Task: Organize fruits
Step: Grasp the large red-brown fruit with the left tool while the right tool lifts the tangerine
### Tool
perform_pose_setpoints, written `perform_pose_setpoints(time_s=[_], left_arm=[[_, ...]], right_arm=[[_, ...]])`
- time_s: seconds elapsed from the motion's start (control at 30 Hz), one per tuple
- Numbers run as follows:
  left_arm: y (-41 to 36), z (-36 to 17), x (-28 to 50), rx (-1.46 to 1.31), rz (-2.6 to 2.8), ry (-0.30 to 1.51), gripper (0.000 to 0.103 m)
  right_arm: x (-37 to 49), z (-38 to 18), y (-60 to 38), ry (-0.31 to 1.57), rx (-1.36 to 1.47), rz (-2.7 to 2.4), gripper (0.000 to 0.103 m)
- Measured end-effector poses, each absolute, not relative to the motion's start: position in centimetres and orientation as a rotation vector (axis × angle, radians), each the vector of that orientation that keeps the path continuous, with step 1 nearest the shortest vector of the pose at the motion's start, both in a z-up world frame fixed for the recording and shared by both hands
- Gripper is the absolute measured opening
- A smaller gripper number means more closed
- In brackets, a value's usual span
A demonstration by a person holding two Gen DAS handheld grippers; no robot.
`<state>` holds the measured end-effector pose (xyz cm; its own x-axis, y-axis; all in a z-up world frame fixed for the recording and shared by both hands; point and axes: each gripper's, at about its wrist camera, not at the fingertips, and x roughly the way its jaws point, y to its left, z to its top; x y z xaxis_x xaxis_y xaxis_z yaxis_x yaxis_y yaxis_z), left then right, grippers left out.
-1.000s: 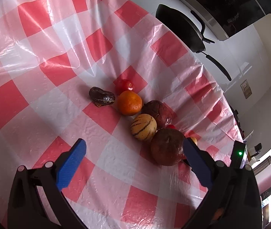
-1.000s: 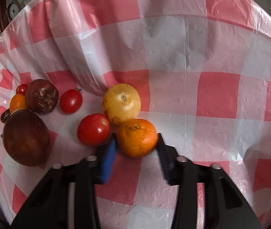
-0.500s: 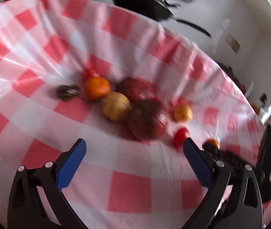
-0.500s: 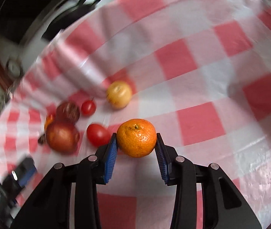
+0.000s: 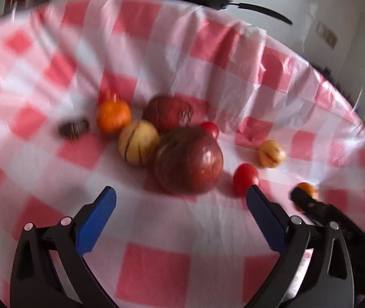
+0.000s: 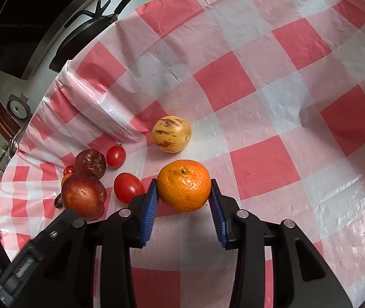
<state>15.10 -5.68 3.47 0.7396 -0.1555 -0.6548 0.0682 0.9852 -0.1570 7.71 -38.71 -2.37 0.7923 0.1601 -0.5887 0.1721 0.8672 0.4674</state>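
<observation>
My right gripper (image 6: 184, 191) is shut on a mandarin (image 6: 184, 184), held just above the checked cloth. Behind it lies a yellow striped melon (image 6: 171, 134), and to its left a red tomato (image 6: 128, 187), a small tomato (image 6: 115, 155), a big dark red fruit (image 6: 83, 196) and a wrinkled dark fruit (image 6: 90, 163). My left gripper (image 5: 181, 200) stands open just short of the big dark red fruit (image 5: 188, 160). Around that fruit lie a striped melon (image 5: 138, 142), a second mandarin (image 5: 113, 117), a wrinkled fruit (image 5: 168, 113), a tomato (image 5: 245, 179) and the far melon (image 5: 271, 153).
A red and white checked cloth (image 6: 272, 118) covers the table. A black pan (image 6: 79, 41) rests on the counter beyond the table's far edge. A dark shrivelled fruit (image 5: 74, 128) lies left of the pile. The right gripper's arm (image 5: 318, 210) shows at the right of the left wrist view.
My right gripper has lifted the mandarin off the cloth and pulled back from the pile while rolling. My left gripper has swung sideways and rolled; the pile now sits centred ahead of it.
</observation>
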Motion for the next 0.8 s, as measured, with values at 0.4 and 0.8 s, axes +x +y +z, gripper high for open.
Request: perform_pose_setpoints(time_s=[0.4,0.8], left_arm=[[-10.1,2.3,18.5,0.321,-0.142,0.737,0.067],[-5.7,3.5,16.6,0.014,-0.316,0.744,0.063]], right_arm=[[7.8,-2.5,-38.7,0.674,0.532,0.0,0.04],[7.6,-2.5,-38.6,0.662,0.522,0.024,0.04]])
